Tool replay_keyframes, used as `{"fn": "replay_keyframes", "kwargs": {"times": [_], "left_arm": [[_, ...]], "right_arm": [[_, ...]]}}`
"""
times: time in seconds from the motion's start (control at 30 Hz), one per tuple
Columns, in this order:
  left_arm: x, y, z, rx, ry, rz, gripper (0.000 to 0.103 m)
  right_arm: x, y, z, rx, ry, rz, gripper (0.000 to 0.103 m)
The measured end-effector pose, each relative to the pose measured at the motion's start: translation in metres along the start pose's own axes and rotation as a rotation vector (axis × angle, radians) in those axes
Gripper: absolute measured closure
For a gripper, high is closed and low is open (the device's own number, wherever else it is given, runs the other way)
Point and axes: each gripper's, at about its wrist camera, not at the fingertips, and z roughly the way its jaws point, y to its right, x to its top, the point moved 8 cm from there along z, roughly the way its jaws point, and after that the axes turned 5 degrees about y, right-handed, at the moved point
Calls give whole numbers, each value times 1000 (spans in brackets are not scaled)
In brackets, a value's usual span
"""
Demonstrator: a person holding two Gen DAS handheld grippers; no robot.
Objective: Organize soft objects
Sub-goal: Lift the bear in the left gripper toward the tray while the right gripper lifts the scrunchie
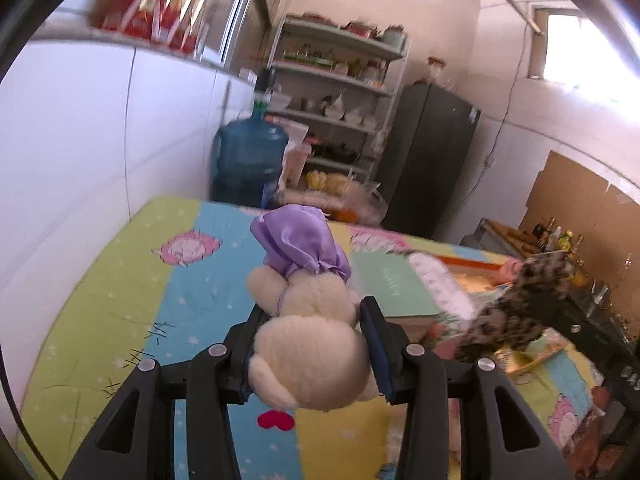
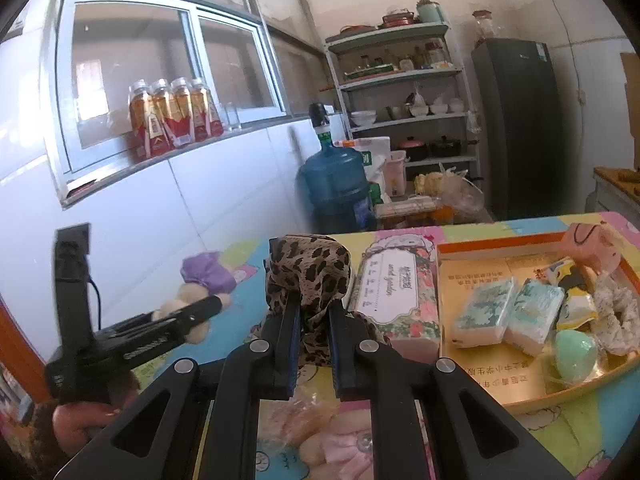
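My left gripper [image 1: 310, 320] is shut on a cream plush toy with a purple satin cap [image 1: 308, 320], held above the colourful tablecloth [image 1: 120, 288]. The same toy [image 2: 196, 292] and the left gripper [image 2: 208, 306] show at the left of the right wrist view. My right gripper [image 2: 314, 304] is shut on a leopard-print cloth [image 2: 308, 272], held above the table; this cloth [image 1: 516, 304] also shows at the right of the left wrist view. An orange-rimmed cardboard tray [image 2: 480, 364] at the right holds tissue packs [image 2: 508, 312], a green sponge egg [image 2: 576, 354], a white scrunchie [image 2: 616, 316] and a pink plush [image 2: 592, 248].
A floral tissue box [image 2: 396, 292] lies between the leopard cloth and the tray. A pink soft item [image 2: 340, 440] lies on the table under my right gripper. A blue water jug [image 2: 336, 188], shelves [image 2: 404, 92] and a dark fridge [image 2: 520, 128] stand behind the table. The white wall is at the left.
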Motion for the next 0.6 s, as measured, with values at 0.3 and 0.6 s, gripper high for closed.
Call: {"fn": "replay_keyframes", "kwargs": {"times": [0.3,0.6], "left_arm": [[12,27,-46,-55,80,14,58],[17,63,-66,-120,116,54,58]], "right_arm": [[6,-16,-32,-7,34,-29,89],[11,-13,-65,-45,77,-37,89]]}}
